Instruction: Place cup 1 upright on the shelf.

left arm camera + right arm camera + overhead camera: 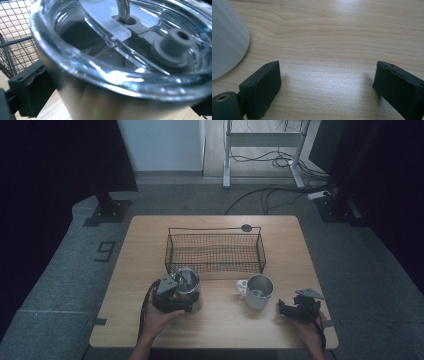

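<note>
Tumbler (187,287) sits just before the basket (215,251), left gripper (172,295) clamped round it. Right gripper (295,310) idles wide open, empty, near the mug (259,291). Next is probably lifting it over the rim.

Lab: black curtains (60,160), floor cables (270,195), marked carpet (105,251).

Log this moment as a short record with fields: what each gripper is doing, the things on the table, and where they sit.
left gripper: jaws closed around the lidded steel tumbler, near the table's front left
tumbler lid: clear, with a metal straw through it
right gripper: jaws wide open, nothing between them, low over the table at front right
white mug: upright, empty, between the two grippers, handle toward the tumbler
wire basket: empty, behind the tumbler and mug
</note>
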`<state>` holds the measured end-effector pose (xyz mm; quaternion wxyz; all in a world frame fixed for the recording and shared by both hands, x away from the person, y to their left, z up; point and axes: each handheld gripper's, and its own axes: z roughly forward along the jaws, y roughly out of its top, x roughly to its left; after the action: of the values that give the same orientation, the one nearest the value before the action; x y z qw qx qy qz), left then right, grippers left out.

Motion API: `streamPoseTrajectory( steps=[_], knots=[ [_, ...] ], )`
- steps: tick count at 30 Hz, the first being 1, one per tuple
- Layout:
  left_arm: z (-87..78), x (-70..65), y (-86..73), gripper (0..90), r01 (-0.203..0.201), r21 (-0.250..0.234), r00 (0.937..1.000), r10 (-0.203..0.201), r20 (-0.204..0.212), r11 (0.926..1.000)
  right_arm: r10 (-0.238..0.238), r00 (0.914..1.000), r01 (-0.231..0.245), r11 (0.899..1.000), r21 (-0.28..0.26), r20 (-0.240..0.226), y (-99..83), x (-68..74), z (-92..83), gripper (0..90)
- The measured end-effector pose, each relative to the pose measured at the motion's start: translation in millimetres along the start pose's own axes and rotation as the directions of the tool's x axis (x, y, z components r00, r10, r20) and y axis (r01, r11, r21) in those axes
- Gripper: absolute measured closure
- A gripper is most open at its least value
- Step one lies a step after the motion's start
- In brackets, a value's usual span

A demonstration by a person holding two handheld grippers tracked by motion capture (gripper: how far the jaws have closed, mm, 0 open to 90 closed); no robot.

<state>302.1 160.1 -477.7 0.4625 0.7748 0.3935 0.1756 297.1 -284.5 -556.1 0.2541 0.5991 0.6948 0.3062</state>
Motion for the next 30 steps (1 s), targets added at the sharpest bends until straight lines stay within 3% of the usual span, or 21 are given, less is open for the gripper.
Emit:
streamPoseTrajectory(
  steps=[18,26,30],
  knots=[
    [-1.3,-0.6,-0.2,3.6,-0.044,-0.017,0.9989,0.044,-0.018,0.9989,0.001,1.0,-0.001,1.0,-0.001,-0.001,-0.1,-0.1,-0.1,7.4],
    [-4.3,3.0,1.4,4.2,-0.016,-0.03,0.9998,0.017,0.014,0.9994,0.0,1.0,0.0,1.0,0.0,0.001,-0.1,-0.3,-0.3,7.5],
    [-7.7,2.0,3.6,4.3,-0.025,-0.039,0.9997,0.025,0.007,0.9989,0.001,1.0,-0.001,1.0,0.0,0.001,-0.2,-0.4,-0.4,7.7]
  ],
)
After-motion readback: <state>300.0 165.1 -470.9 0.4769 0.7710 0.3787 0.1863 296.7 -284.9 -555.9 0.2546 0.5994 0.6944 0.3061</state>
